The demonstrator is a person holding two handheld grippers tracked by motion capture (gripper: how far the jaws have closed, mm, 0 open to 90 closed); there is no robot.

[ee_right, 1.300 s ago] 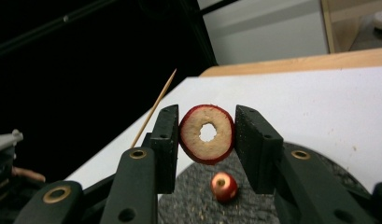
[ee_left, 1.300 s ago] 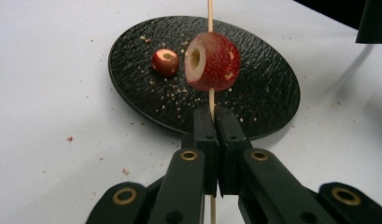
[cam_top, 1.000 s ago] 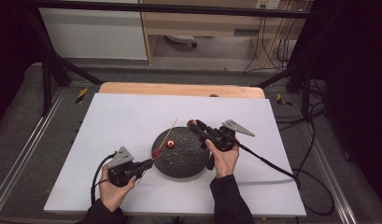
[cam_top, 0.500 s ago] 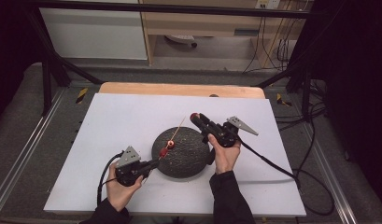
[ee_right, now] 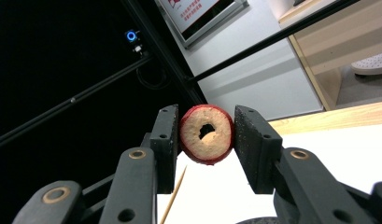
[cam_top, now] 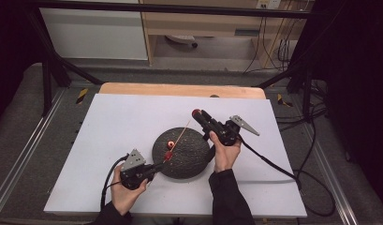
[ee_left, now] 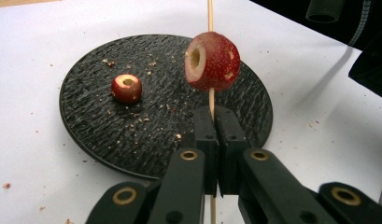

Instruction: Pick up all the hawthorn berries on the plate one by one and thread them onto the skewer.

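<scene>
The step in hand looks like threading cored red fruits onto a skewer point(cam_top: 182, 132). The left hand-held gripper point(cam_top: 151, 169) is clenched on the skewer's lower end, its jaws pinched tight on the stick in the left gripper view, and 1 fruit point(ee_left: 212, 61) already sits on the stick just above those jaws. The skewer slants up and away over the black plate point(cam_top: 194, 159), which rests on the white desk point(cam_top: 123, 117). The right hand-held gripper point(cam_top: 198, 115) is held above the plate's far edge and grasps a 2nd fruit point(ee_right: 207, 134) between its jaws, the cored hole facing the camera in the right gripper view, with the skewer's pointed tip point(ee_right: 183, 169) just below it and apart from it. A 3rd fruit point(ee_left: 126, 87) lies on the plate among crumbs. To do this well, the person should probably hold the skewer steady, line the hole up with the tip, and slide the fruit down along the stick's axis. Squeezing too hard could crush the soft flesh; pushing off-axis could split the fruit or bend the thin stick.
</scene>
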